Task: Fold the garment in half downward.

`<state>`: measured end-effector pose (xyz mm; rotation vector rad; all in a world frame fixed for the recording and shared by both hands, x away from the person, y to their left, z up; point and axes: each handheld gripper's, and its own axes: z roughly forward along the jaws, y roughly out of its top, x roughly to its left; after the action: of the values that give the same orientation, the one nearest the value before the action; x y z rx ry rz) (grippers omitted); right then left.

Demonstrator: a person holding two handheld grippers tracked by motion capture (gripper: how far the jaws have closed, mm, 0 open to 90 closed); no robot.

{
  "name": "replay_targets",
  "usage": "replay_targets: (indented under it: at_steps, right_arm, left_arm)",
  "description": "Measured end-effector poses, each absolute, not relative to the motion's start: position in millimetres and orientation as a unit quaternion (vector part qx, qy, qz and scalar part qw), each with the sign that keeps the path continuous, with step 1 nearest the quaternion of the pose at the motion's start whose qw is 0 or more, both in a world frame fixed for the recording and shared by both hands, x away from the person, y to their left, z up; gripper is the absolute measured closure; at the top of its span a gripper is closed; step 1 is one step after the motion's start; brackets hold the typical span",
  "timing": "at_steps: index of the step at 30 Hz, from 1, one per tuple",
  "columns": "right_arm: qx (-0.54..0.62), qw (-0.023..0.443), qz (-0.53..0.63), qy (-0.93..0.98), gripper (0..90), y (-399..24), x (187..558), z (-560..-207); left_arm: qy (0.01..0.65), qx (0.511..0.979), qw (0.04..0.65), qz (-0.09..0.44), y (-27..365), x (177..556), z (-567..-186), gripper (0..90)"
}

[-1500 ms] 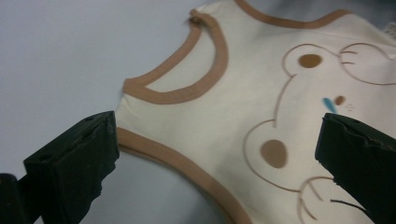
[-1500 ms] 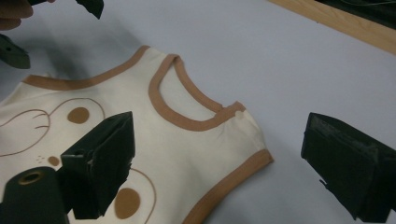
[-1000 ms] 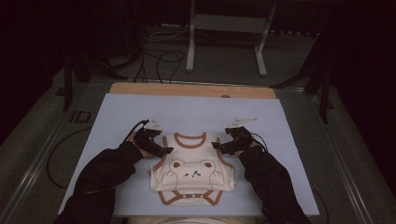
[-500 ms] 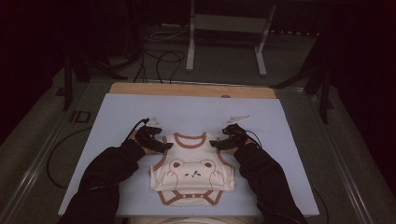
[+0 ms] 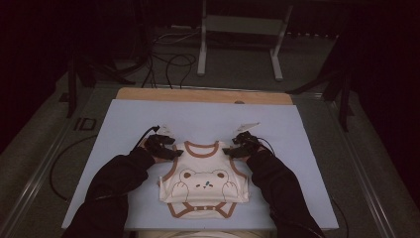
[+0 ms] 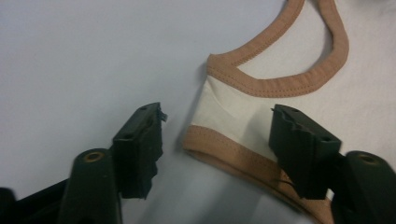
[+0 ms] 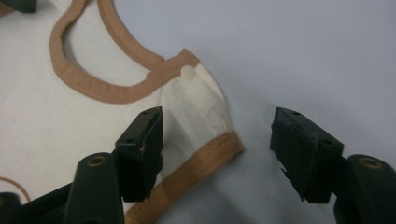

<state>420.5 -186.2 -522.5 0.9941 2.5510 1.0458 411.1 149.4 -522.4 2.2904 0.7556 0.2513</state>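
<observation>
A big pale blue mat (image 5: 208, 119) covers the table, with a strip of bare wood (image 5: 203, 95) showing along its far edge. The mat is flat and smooth. There is lots of open room on it behind the grippers and out to both sides.

A small baby bodysuit (image 5: 204, 184) lies flat on the mat near the person's edge. It is soft cream cloth with tan-brown trim around the neck, arm holes and bottom. A bear face is printed on the front.

Two dark sleeves (image 5: 119, 183) come in from the bottom of the high view, one on each side of the bodysuit.

The left gripper (image 5: 163, 147) sits at the bodysuit's left shoulder. In the left gripper view its jaws are spread wide and hold nothing. The left shoulder strap (image 6: 233, 116) lies between them, and the far jaw is over the cloth.

The right gripper (image 5: 241, 146) sits at the right shoulder. Its jaws are also spread apart and hold nothing. The right shoulder strap (image 7: 196, 112) lies by one jaw, and the other jaw is over bare mat. A small round white snap (image 7: 187, 72) sits on that strap's stitched trim.
</observation>
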Motion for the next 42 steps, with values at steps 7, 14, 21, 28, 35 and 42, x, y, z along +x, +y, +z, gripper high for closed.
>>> replay_targets:
  at_steps: [7, 14, 21, 28, 35, 42]
  right_arm:
    - [0.324, 0.115, 0.343, 0.874, 51.1, -184, 416, -520]
    - [0.321, 0.111, 0.336, 0.878, 68.6, -181, 414, -518]
    - [0.324, 0.104, 0.34, 0.877, 77.2, -181, 414, -518]
    - [0.327, 0.103, 0.338, 0.876, 80.5, -180, 413, -517]
    - [0.332, 0.109, 0.334, 0.875, 82.0, -178, 413, -516]
    - [0.335, 0.11, 0.347, 0.869, 82.6, -179, 412, -510]
  left_arm:
    - [0.29, 0.886, 0.348, 0.096, 145, 408, -521, 46.3]
    - [0.289, 0.889, 0.344, 0.086, 143, 407, -519, 57.3]
    - [0.302, 0.884, 0.348, 0.081, 144, 407, -519, 72.4]
    - [0.296, 0.886, 0.35, 0.072, 141, 406, -519, 85.6]
    - [0.297, 0.886, 0.351, 0.064, 142, 408, -517, 87.4]
    - [0.293, 0.88, 0.368, 0.071, 144, 407, -507, 87.4]
